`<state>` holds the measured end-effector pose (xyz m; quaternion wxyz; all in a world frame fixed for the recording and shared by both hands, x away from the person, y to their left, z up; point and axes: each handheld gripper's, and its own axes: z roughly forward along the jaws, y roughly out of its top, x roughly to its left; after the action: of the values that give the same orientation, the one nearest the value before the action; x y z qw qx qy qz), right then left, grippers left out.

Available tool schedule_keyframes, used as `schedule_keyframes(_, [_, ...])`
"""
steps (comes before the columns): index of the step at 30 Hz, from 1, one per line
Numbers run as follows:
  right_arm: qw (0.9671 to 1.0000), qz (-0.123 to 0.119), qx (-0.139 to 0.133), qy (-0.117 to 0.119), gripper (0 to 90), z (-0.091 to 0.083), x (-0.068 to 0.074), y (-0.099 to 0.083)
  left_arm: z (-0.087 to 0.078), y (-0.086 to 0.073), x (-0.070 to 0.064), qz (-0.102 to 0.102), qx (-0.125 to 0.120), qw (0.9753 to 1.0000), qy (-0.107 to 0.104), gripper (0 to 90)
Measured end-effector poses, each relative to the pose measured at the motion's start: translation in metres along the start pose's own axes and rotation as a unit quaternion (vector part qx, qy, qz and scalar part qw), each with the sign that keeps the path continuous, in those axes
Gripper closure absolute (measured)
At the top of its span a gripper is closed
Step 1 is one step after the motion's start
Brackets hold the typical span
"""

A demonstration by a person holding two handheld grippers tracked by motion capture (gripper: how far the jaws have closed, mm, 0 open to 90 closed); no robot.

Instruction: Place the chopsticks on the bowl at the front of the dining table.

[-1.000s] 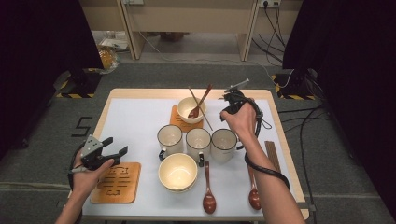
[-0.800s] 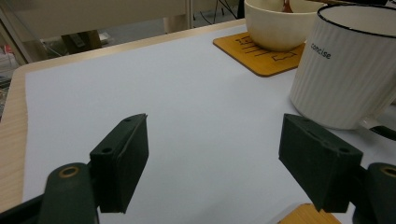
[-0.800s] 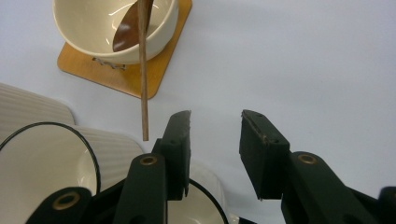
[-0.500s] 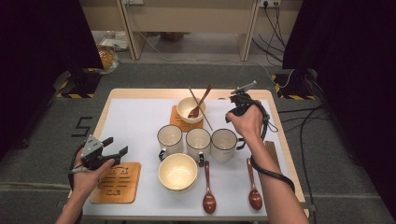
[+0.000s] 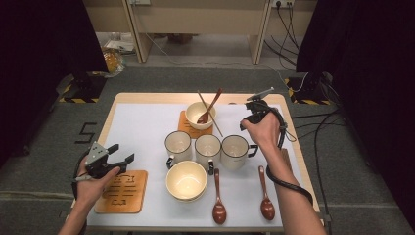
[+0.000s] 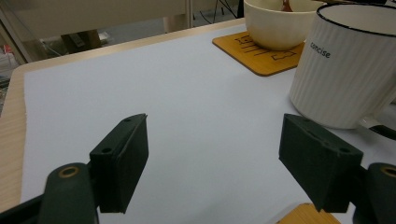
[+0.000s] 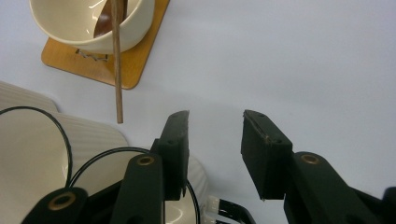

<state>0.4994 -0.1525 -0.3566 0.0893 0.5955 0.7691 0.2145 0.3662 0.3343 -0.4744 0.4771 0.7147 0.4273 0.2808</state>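
Note:
My left gripper (image 5: 122, 152) hovers open over the back edge of an empty wooden coaster (image 5: 122, 191) at the front left. In the left gripper view its fingertips (image 6: 215, 140) stand wide apart, with nothing between them. Ahead of them is a ribbed white mug (image 6: 348, 65). My right gripper (image 5: 247, 120) is held above the mat behind the right mug (image 5: 234, 149). It is open (image 7: 215, 121) and holds nothing. Three mugs stand in a row: left (image 5: 178, 145), middle (image 5: 207, 148) and right. A cream bowl (image 5: 200, 113) sits on a coaster (image 5: 188, 128) with a wooden spoon (image 5: 210, 105) and a chopstick (image 7: 118, 70) leaning in it.
A second cream bowl (image 5: 186, 178) stands in front of the mugs. Two wooden spoons (image 5: 219, 200) (image 5: 265, 196) lie near the front edge. A white mat (image 5: 142, 127) covers the wooden table. Cables run on the floor at the right.
The right gripper has drifted a little to the right, away from the bowl. The left gripper has stayed where it was.

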Motion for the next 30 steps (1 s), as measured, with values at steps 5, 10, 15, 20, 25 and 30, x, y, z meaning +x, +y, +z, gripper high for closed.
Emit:
schedule_keyframes(5, [1.0,0.007,-0.001,0.003,60.8,-0.001,-0.006,-0.004,0.001,0.0,-0.001,0.001,0.0,1.0,-0.001,23.7])
schedule_keyframes(10, [1.0,0.009,-0.002,0.001,60.7,-0.002,-0.01,-0.007,0.001,-0.001,-0.001,0.0,0.002,1.0,-0.001,23.7])
schedule_keyframes(15, [0.9999,0.01,-0.003,-0.003,60.7,-0.004,-0.014,-0.01,0.001,0.0,-0.001,0.0,0.003,1.0,-0.001,23.7])
schedule_keyframes(20, [0.9999,0.013,-0.005,-0.005,60.7,-0.008,-0.018,-0.013,0.001,-0.001,-0.002,-0.001,0.002,1.0,-0.002,23.7])
schedule_keyframes(25, [0.9998,0.018,-0.005,-0.007,60.8,-0.009,-0.024,-0.016,0.0,-0.001,-0.001,0.001,0.001,1.0,-0.001,23.7])
schedule_keyframes(30, [0.9997,0.022,-0.004,-0.009,60.9,-0.01,-0.028,-0.02,0.0,-0.001,-0.001,0.001,0.003,1.0,-0.001,23.7])
